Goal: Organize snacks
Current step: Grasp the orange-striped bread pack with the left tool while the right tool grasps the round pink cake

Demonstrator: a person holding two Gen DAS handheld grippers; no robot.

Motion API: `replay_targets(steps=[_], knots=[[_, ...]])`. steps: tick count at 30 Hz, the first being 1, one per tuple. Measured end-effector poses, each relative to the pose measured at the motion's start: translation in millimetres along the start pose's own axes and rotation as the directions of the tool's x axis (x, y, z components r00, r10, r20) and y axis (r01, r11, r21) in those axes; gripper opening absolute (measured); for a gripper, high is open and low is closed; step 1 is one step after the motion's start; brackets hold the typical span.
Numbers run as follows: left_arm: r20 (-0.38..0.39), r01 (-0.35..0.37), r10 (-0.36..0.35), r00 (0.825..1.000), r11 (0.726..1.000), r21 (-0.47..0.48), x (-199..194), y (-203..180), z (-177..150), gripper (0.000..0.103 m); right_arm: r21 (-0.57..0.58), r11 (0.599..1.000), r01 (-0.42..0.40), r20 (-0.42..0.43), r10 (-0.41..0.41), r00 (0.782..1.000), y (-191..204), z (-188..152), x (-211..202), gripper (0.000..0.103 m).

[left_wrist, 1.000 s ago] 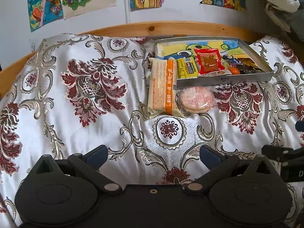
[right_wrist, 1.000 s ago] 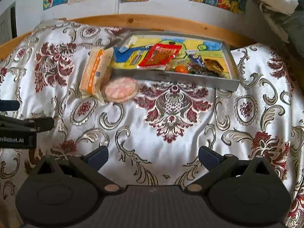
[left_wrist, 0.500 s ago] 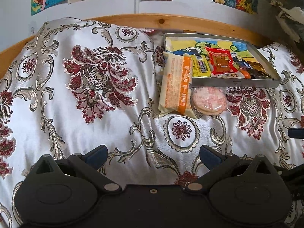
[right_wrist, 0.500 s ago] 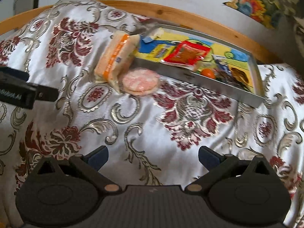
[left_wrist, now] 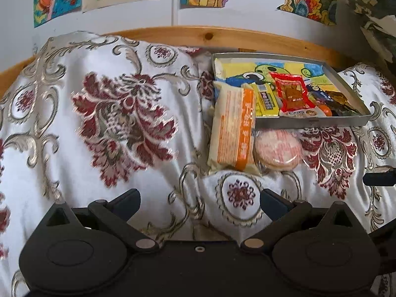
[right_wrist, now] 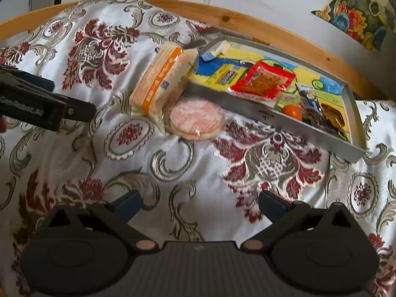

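Both my left gripper [left_wrist: 199, 199] and right gripper [right_wrist: 199, 201] hang wide and empty — the long orange-striped cream snack packet [left_wrist: 232, 127] lies up-frame, right of centre, long axis pointing away, leaning on the grey metal tray [left_wrist: 311, 122] — left nearer, I judge.

Both wrist cameras sit low over the patterned cloth [left_wrist: 118, 128], each looking forward along its own open fingers toward the wooden far edge [left_wrist: 222, 34] and the wall behind. The left view faces the grey tray [left_wrist: 309, 122] squarely; the right view sees the same tray [right_wrist: 247, 104] obliquely.
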State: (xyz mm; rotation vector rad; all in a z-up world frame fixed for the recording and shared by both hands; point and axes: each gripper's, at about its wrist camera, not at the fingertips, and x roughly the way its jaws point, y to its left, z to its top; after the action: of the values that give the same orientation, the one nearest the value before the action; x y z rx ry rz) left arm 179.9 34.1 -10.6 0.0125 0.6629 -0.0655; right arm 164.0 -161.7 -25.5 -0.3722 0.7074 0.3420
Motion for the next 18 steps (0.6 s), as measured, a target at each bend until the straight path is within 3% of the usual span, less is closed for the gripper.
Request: replay_targets(steps=[12,18], knots=[[0.097,0.025,-0.019,0.995,0.998,-0.06,33.3,1.4,15.8,0.102,-0.034,0.999,-0.014,0.126,0.019,0.992,-1.5,17.5,15.9,0.103],[0.149,0.081,-0.067,0.987,0.993,-0.091,47.3,4.7,22.1,0.102,-0.011,1.0,0.006,0.172,-0.004,0.985,-6.7,28.1,26.5,0.103]])
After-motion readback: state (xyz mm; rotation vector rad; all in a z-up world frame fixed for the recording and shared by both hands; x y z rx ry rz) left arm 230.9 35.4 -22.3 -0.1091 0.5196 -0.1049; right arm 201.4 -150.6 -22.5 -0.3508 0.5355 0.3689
